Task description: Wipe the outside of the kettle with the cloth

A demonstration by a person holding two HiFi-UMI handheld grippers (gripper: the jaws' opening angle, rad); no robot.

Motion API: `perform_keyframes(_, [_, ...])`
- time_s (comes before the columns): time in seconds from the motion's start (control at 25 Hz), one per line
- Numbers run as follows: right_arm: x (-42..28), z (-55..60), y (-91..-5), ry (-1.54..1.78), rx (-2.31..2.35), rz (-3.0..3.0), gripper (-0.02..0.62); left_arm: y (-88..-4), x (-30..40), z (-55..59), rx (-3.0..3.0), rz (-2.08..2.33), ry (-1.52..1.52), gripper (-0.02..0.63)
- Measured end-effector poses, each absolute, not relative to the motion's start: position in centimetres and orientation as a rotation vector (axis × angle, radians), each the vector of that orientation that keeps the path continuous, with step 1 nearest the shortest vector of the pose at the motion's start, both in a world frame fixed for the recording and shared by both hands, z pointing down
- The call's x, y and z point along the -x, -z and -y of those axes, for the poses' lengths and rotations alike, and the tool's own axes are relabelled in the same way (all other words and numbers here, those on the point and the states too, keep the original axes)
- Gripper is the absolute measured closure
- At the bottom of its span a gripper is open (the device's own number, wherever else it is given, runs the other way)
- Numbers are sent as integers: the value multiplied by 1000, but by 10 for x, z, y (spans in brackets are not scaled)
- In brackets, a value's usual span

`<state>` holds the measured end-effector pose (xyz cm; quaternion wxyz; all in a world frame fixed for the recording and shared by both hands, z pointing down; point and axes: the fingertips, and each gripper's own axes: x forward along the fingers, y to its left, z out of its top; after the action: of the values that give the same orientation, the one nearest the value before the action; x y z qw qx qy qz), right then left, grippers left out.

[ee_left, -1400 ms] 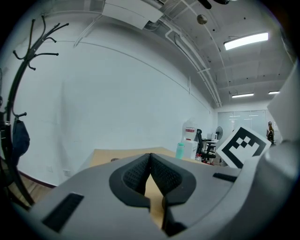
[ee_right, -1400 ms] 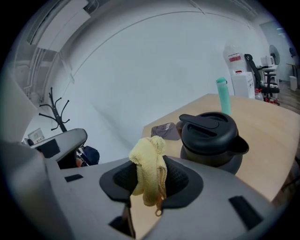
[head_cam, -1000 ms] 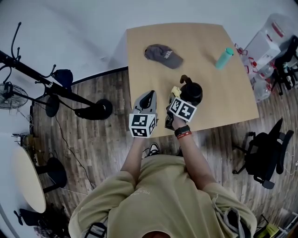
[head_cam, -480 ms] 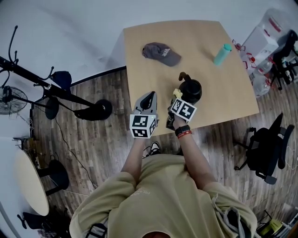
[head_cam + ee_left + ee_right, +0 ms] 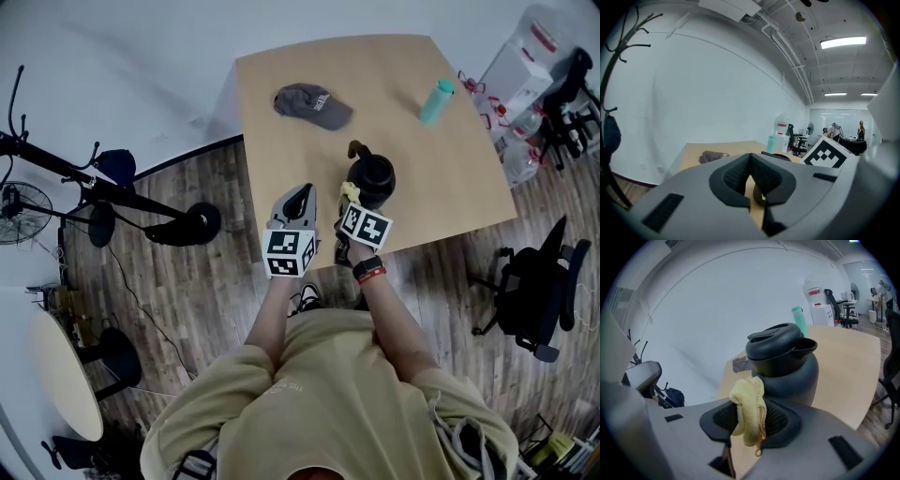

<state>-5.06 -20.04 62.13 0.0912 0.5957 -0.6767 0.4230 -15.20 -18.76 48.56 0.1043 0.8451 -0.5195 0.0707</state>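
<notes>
Kettle (image 5: 372, 178), black, lid on, stands upright on the wooden surface (image 5: 450, 187), near its lower edge, about centre of the head view. Right tongs (image 5: 348, 204) sit just lower left of the kettle, clamped on the yellow cloth (image 5: 747, 408). The cloth is bunched between the pads and sticks up above them, right in front of the kettle's lower body (touching or just short of it, can't tell). Left tongs (image 5: 298, 197) are left of the right ones, over the lower left part of the surface, tips pressed together, nothing held. Grey cap (image 5: 312, 104) lies on the upper left of the surface and a teal bottle (image 5: 436, 101) on the upper right, both well apart from the kettle.
</notes>
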Motion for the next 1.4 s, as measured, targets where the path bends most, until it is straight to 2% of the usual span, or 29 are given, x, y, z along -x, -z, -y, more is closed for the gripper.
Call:
perform_keyframes(0.84, [8, 173, -619, -1098, -1542, 2145, 454, -501, 89, 181, -2465, 1537, -228, 583])
perform_keyframes(1.4, [-46, 165, -619, -944, -1510, 2137, 456, -506, 53, 178, -2438, 1583, -238, 582])
